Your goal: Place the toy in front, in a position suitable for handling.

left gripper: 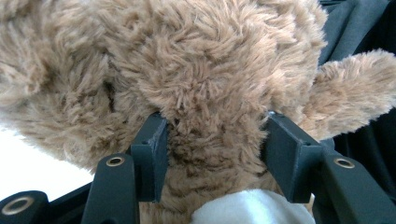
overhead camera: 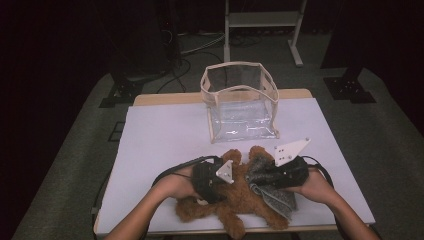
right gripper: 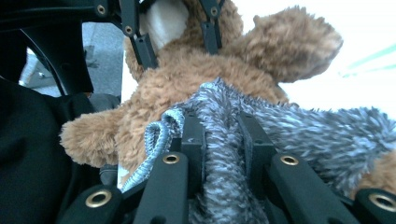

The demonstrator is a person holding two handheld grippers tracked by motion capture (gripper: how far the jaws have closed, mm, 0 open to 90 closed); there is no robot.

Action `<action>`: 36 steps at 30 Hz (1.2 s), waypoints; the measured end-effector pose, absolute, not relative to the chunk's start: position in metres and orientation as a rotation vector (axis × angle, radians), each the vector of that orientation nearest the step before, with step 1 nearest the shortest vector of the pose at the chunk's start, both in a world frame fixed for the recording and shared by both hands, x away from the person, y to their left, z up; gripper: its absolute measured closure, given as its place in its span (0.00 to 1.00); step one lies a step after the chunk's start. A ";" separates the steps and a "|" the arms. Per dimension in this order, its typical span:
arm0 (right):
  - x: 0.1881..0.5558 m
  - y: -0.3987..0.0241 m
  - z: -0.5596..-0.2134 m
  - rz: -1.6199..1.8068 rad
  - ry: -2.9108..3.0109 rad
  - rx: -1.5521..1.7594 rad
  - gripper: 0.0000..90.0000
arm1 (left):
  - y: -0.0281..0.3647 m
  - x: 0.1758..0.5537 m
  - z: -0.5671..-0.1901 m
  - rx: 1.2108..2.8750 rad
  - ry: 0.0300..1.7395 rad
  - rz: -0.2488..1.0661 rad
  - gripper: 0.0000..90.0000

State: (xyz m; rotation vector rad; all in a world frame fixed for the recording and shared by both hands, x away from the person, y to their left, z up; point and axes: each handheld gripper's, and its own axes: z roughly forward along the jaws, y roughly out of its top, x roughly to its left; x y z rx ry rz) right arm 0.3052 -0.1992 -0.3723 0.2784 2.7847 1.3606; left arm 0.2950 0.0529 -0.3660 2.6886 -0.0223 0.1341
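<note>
1. Dressing seemed the step in hand: the left gripper pinched the teddy bear between its fingers, and the right gripper pinched a grey fuzzy garment.
2. Next move likely called for drawing the garment over the bear.
3. Bear lay on the white table, its long axis running from its legs at the near edge to its head toward the clear bag.

No legible text, label, brand, number or sign appears in any of the three views.
</note>
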 end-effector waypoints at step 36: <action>0.308 -0.233 -0.383 1.206 2.785 0.397 0.83 | 0.029 0.297 -0.359 2.709 -0.025 0.099 0.49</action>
